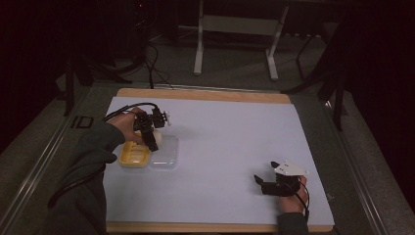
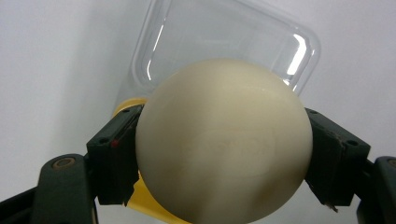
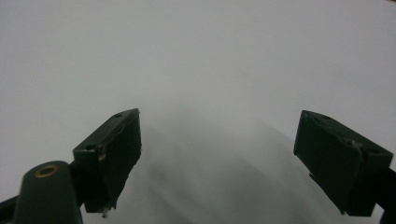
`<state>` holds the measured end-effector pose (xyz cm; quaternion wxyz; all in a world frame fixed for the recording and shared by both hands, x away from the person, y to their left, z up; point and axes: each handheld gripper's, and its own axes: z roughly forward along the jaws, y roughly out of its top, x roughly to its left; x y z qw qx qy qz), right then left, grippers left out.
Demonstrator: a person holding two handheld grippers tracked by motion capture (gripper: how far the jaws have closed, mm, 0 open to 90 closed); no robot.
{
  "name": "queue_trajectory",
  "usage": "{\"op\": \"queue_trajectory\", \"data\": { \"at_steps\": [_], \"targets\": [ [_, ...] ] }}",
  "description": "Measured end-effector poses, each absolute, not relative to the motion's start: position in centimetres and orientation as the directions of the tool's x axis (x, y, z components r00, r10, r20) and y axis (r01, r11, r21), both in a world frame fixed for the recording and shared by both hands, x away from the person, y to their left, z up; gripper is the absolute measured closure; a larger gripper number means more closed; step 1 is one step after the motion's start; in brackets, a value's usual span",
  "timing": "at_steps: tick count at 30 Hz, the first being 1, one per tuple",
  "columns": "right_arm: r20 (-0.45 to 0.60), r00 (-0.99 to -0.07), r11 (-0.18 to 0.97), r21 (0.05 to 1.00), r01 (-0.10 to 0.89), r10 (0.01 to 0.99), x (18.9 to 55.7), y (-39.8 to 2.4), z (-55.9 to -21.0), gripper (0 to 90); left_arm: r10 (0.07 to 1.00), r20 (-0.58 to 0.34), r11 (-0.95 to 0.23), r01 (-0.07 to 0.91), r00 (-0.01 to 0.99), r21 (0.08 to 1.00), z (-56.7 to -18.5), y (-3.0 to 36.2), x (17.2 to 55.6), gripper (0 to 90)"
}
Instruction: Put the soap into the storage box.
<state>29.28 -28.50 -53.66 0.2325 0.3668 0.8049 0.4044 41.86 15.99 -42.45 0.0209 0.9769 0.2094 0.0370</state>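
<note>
Dark floor and the legs of a metal stand surround a wooden table (image 1: 205, 94) covered by a pale sheet (image 1: 235, 142), which gives both hands a plain, even work surface. On its left part sit a yellow tray (image 1: 131, 155) and, touching it on the right, a clear plastic lid or tub (image 1: 166, 157); which of the two it is cannot be told. They lie side by side, probably so that one can be filled and the other closed over it.

Above the seam between them the left gripper (image 1: 151, 134) clamps a cream-white ball (image 2: 224, 140) across its widest part, one black jaw on each flank, which looks like the steadiest hold on something so round. The ball hangs clear of the sheet, over the tray's edge and the clear piece. Its surface is smooth and matt, evenly pale, with a faint darker smudge low on the side; whether it is an egg or a solid ball is uncertain.

Well apart, at the near right of the sheet, the right gripper (image 1: 266, 185) rests low with its jaws spread wide and nothing between them, seemingly parked out of the way.
</note>
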Motion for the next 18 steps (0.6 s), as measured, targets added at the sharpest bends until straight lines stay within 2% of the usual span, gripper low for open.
{"op": "queue_trajectory", "data": {
  "at_steps": [18],
  "targets": [
    [-0.077, -0.623, 0.403, 0.822, 0.403, 0.779, 29.3, -28.5, -53.7, 14.8, 0.471, 0.036, -0.88, 0.467, 0.881, 0.08, -44.0, 18.4, 41.9, 23.0]
  ]
}}
